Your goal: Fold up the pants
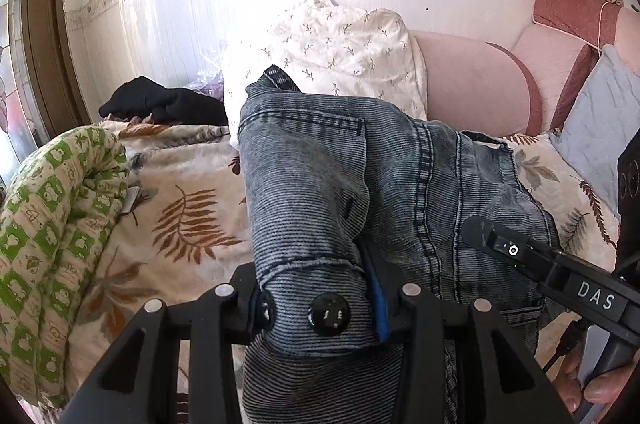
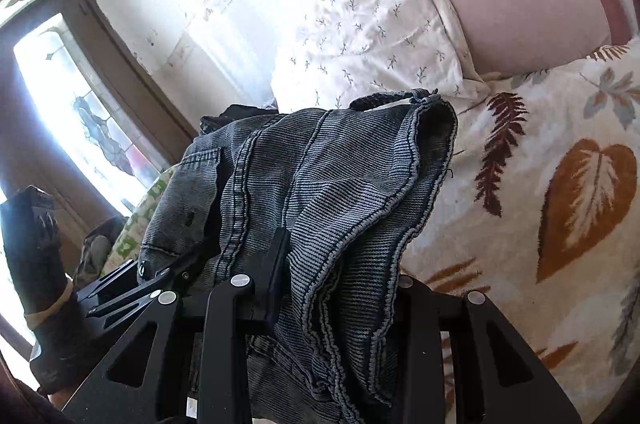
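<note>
Grey-blue jeans (image 1: pixel 340 183) are held above a leaf-print blanket (image 1: pixel 180 224), the buttoned waistband clamped in the left gripper (image 1: pixel 320 308) and a bunched denim edge gripped by the right gripper (image 2: pixel 328 288) (a floral pillow (image 1: pixel 340 51) lies behind).

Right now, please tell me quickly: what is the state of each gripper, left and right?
Left gripper: closed on the jeans, at the buttoned waistband.
Right gripper: closed on a bunched part of the same jeans.
</note>
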Available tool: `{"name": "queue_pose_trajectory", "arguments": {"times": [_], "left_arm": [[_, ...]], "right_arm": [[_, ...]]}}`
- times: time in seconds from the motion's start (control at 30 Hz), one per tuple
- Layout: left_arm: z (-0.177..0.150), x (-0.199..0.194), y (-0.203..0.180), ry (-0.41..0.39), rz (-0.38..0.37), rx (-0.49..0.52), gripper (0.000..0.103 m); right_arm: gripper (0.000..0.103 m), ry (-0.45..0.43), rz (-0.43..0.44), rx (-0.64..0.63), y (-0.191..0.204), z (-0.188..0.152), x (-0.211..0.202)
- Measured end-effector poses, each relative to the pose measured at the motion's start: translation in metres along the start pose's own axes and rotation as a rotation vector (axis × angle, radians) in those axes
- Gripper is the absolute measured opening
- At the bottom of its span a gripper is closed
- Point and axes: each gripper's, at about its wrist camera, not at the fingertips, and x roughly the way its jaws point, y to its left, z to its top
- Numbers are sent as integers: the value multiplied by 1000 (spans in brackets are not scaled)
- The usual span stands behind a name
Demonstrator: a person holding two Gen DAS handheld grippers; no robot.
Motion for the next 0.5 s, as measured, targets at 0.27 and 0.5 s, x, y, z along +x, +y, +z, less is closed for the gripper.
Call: {"name": "queue_pose_trajectory", "arguments": {"times": [0.27,0.5], "left_arm": [[1,11,1,6,9,0,43],[-3,27,0,34,13,-5,43]], "right_arm": [[31,6,-11,0,-2,3,5],[31,34,-35,8,-7,3,18]]}}
